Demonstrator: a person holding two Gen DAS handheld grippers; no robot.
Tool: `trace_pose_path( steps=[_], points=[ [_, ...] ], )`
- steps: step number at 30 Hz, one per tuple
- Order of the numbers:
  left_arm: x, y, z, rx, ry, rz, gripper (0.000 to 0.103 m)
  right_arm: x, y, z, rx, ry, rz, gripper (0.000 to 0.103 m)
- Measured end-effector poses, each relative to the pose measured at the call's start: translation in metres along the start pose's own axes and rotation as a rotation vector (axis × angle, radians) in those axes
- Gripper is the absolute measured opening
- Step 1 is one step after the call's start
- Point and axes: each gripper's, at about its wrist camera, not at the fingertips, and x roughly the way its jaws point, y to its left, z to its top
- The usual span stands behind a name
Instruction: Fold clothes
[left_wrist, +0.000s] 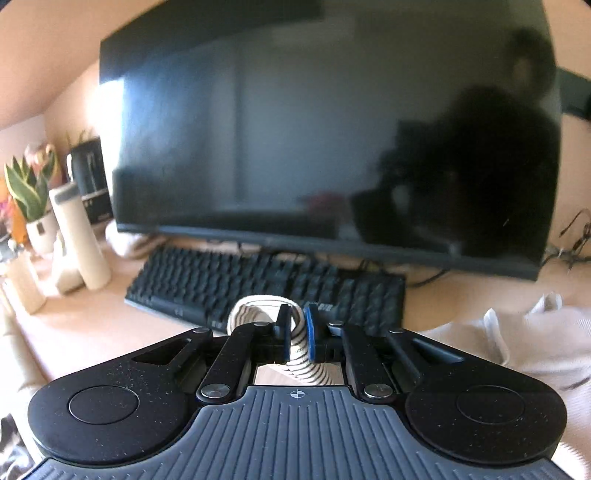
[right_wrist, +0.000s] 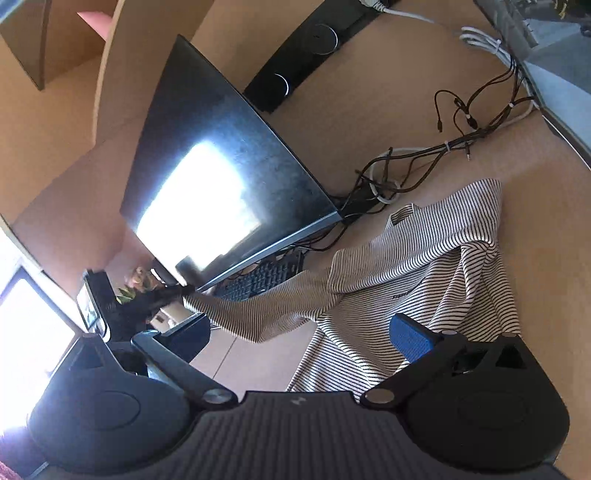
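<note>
Item: striped top (right_wrist: 417, 266), cream with thin dark stripes, lying crumpled on the tan desk (right_wrist: 554, 258) to the right of the monitor (right_wrist: 221, 166); one sleeve (right_wrist: 258, 306) is drawn out taut toward the left, lifted clear of the desk, with its far end meeting a dark shape in front of the monitor's lower corner. Left gripper (left_wrist: 298, 334): jaws pressed nearly together, pinching a looped fold of the striped cuff (left_wrist: 258, 308) between a black pad and a blue pad; the fabric hangs down between the fingers. Right gripper (right_wrist: 299, 332): jaws spread wide, nothing between them, held above the near edge of the top; its blue-padded finger (right_wrist: 412, 338) hangs over the striped cloth, though contact cannot be judged. Surroundings, left wrist view: large dark monitor (left_wrist: 314, 147) filling the far field, black keyboard (left_wrist: 266, 284) in front of it, cream bottle (left_wrist: 79, 240) and a potted plant (left_wrist: 31, 195) at far left, pale cloth (left_wrist: 535, 339) heaped at near right. Surroundings, right wrist view: bundle of dark cables (right_wrist: 443, 147) beyond the top, black soundbar (right_wrist: 314, 48) at the far side of the desk, keyboard (right_wrist: 258, 277) partly visible below the monitor's edge.
</note>
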Motion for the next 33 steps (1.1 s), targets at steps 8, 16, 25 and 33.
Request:
trace_pose_path(
  steps=[8,16,25,33],
  points=[
    [-0.044,-0.067,0.043,0.089,-0.103,-0.028,0.004,-0.024,-0.025,0.003,0.036,-0.011,0.035,0.103],
    [-0.083,-0.149,0.085,0.205,-0.204,-0.138,0.004,-0.051,-0.048,0.008,0.066,-0.043,0.022,0.103],
    [-0.063,-0.127,0.044,0.072,-0.029,-0.094,0.012,-0.042,-0.064,0.013,0.107,-0.013,0.008,0.103],
    [-0.023,0.004,-0.045,-0.259,0.205,0.161,0.038,0.016,-0.028,0.005,0.005,0.121,0.067,0.103]
  ],
)
